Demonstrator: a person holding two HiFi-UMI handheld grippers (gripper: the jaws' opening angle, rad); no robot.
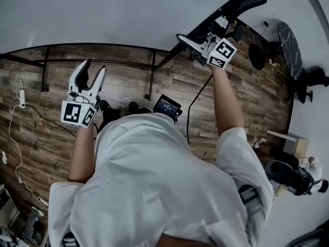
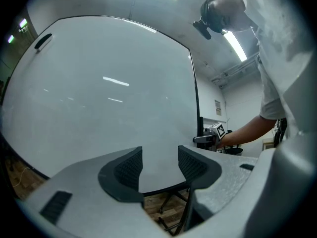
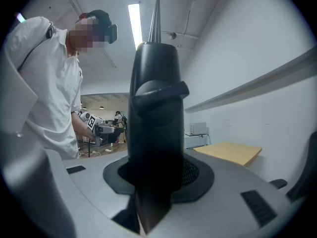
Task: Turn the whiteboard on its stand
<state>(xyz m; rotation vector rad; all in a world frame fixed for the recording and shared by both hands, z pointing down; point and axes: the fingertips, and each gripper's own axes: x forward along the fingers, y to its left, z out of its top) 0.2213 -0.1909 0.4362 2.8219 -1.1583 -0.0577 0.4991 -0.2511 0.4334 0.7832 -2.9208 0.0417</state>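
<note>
Whiteboard: the whiteboard (image 1: 128,14) stands on its stand (image 1: 151,78) in front of the person and fills most of the left gripper view (image 2: 99,93).
Right hand-held gripper: the right hand-held gripper (image 1: 186,41) is clamped on the board's black side frame (image 3: 156,83), jaws narrow and pressed on it from both sides (image 3: 158,175).
Left hand-held gripper: the left hand-held gripper (image 1: 94,68) points at the board face with jaws apart and nothing between them (image 2: 159,165). It hangs near the surface; contact cannot be made out.
Control: only one side of the board appears to be held, so the turn probably rests on a single grip.
Slip risk: the frame is narrow and smooth-looking. A hard pull could let it slide out of the pads, leaving the board to swing free.
Swing risk: a large panel on a pivot may gather speed. With the left side unsupported, its far edge could come round against the person's arm or the left hand-held gripper.
Stand risk: a sideways pull on the frame may drag or twist the whole stand rather than turn the panel.
Floor: a black cable (image 1: 198,99) runs across the wooden floor (image 1: 51,138) beside the stand's foot and could snag if the stand shifts.
</note>
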